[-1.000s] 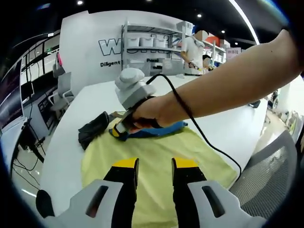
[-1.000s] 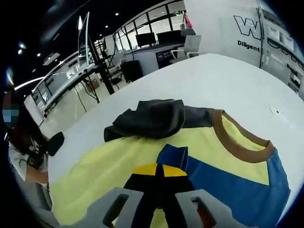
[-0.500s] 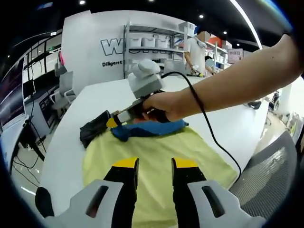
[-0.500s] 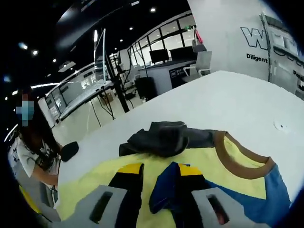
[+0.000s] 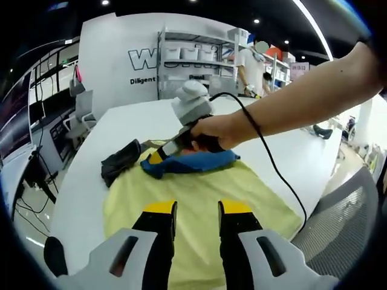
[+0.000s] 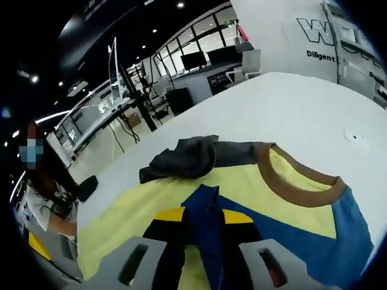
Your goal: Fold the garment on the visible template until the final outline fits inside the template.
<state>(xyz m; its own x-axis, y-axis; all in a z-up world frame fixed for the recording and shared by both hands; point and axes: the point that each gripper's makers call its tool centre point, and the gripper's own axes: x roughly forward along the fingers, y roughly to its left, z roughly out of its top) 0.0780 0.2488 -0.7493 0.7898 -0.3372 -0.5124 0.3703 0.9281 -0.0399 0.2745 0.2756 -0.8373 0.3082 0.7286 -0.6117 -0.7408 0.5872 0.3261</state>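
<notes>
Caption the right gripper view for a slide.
Right hand-held gripper pinches a blue sleeve fold above the yellow brown-collared T-shirt on the white table.

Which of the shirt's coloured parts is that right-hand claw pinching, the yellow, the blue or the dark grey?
The blue sleeve. The right gripper is shut on its raised fold, while the yellow body lies flat and the dark grey sleeve lies crumpled farther away, untouched.

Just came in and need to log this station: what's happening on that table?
A person is folding a yellow shirt on a white table. The right gripper has pinched the shirt's blue sleeve and holds it raised over the yellow body. The left gripper hovers open above the near part of the shirt, gripping nothing. A dark cloth lies bunched at the shirt's far edge.
</notes>
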